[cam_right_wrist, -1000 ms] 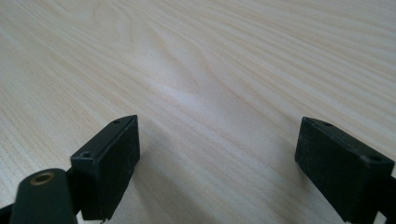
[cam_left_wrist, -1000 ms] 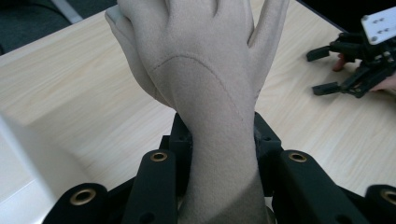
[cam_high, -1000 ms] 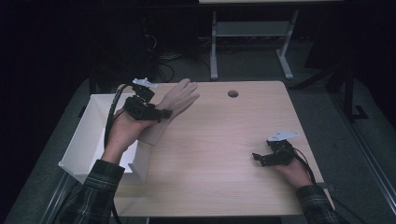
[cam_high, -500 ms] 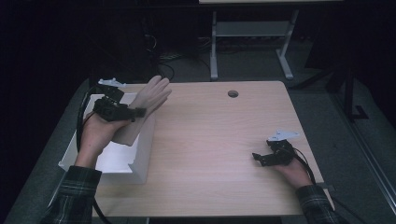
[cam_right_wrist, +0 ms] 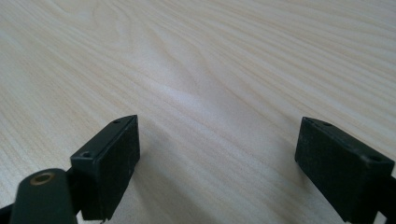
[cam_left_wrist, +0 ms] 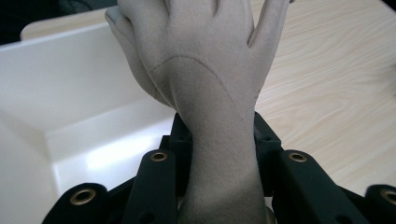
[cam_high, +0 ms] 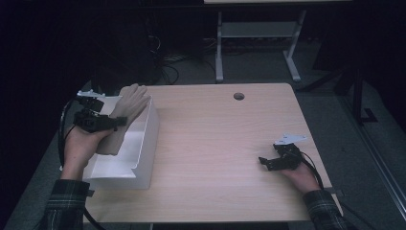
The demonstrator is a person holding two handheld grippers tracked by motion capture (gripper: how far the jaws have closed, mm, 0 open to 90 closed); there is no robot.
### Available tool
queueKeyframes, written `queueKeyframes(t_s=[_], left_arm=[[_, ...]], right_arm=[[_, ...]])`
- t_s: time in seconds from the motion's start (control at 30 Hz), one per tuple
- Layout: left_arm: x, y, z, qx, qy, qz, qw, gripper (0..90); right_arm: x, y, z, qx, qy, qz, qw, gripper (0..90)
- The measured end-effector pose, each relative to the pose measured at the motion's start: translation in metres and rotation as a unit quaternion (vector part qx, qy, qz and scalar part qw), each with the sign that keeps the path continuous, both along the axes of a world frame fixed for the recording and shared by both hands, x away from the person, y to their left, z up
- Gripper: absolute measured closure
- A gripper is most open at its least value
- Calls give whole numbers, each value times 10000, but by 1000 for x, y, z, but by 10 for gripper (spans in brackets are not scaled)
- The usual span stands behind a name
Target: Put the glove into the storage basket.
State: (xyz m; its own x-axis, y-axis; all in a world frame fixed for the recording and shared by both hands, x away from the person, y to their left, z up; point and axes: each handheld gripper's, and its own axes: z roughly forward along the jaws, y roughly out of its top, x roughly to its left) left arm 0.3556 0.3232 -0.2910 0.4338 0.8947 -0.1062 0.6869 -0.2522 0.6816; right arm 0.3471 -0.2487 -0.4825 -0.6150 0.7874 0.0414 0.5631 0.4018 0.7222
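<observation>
A beige glove (cam_high: 125, 111) (cam_left_wrist: 205, 79) hangs over the white box (cam_high: 139, 158) at the table's left edge, its cuff clamped in my left gripper (cam_high: 98, 122) (cam_left_wrist: 217, 140), which is shut on it. In the left gripper view the glove's fingers point away, over the box's far wall (cam_left_wrist: 70, 65). My right gripper (cam_high: 273, 162) (cam_right_wrist: 217, 158) rests low on the wooden table (cam_high: 225, 143) near its right front edge, jaws wide open with bare wood (cam_right_wrist: 210, 93) between them.
A round cable hole (cam_high: 238, 96) sits at the table's far middle. Beyond the table stands a white metal frame (cam_high: 253, 38) on a dark floor. The white box is open-topped, with nothing visible on its floor (cam_left_wrist: 107, 149).
My left gripper has carried the glove leftward from above the table to above the white box. The right gripper has stayed in place.
</observation>
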Motion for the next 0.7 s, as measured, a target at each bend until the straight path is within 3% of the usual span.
queueKeyframes(t_s=[0.17,0.4,0.7], left_arm=[[0,10,-12,-29,58,173,9998,685],[1,20,-45,-28,232,435,9988,684],[9,22,-77,120,446,533,9975,682]], right_arm=[[0,0,0,-2,-3,-9,10000,133],[0,0,0,-3,-5,-11,10000,133],[0,0,0,-2,-4,-12,10000,133]])
